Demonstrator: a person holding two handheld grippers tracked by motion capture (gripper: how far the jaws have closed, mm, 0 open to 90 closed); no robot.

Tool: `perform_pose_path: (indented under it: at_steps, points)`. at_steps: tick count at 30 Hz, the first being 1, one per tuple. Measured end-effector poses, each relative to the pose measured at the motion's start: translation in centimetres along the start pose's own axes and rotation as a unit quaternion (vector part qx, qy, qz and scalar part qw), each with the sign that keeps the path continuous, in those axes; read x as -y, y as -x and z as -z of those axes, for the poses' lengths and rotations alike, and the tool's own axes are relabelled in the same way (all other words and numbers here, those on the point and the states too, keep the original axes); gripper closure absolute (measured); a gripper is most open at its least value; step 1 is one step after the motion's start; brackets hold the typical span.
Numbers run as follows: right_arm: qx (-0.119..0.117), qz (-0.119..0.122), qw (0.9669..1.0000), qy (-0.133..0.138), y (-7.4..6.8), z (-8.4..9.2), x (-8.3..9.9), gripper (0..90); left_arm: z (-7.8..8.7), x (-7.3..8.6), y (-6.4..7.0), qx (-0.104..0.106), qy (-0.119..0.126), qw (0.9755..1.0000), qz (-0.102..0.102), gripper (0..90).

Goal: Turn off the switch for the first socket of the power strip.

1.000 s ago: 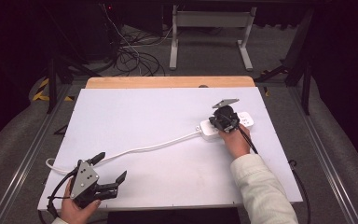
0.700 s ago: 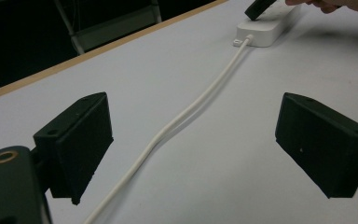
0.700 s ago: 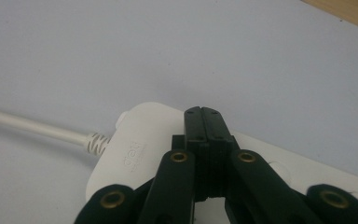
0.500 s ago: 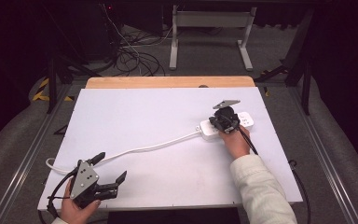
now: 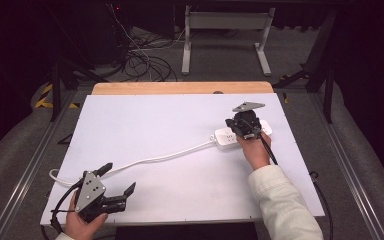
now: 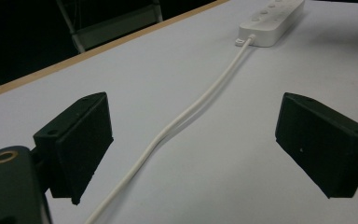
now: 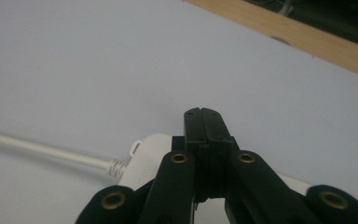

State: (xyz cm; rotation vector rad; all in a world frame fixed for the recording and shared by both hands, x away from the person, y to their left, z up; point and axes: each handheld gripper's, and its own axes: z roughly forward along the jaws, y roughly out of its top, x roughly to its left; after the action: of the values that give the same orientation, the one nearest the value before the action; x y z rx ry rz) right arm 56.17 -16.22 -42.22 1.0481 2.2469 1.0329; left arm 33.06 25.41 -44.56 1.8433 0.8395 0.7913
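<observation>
A white power strip point(image 5: 224, 138) lies at the right of the white table point(image 5: 170, 120), and its white cable point(image 5: 155, 159) runs left toward the near-left corner. My right gripper point(image 5: 236, 129) hovers over the strip's middle, jaws shut with nothing between them. In the right gripper view the shut tips point(image 7: 204, 114) sit above the strip's cable end point(image 7: 147, 156). My left gripper point(image 5: 117, 178) rests low at the near-left corner, open and holding nothing. In the left gripper view the cable point(image 6: 186, 114) passes between its wide jaws point(image 6: 198, 140) toward the power strip point(image 6: 270, 21).
A wooden strip point(image 5: 180, 88) edges the far side of the table. Beyond it stand a metal table frame point(image 5: 225, 35) and tangled floor cables point(image 5: 140, 60). Metal rails point(image 5: 30, 165) flank the table on both sides.
My right gripper has lifted slightly above the power strip, still shut. The left gripper, the strip and the cable have stayed put.
</observation>
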Motion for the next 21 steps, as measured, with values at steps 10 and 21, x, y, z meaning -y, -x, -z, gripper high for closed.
perform_pose_path:
  at_steps: [10,21]
  points:
    - [-0.015,0.022,0.9994,0.023,-0.9,2.2,-1.0,90.0,0.0,0.0,0.1,-0.004,-0.001,1.0000,0.001,11.2]
    - [-0.016,0.026,0.9991,0.030,-0.9,3.0,-1.3,90.0,0.0,0.0,0.0,-0.004,-0.001,1.0000,0.001,11.2]
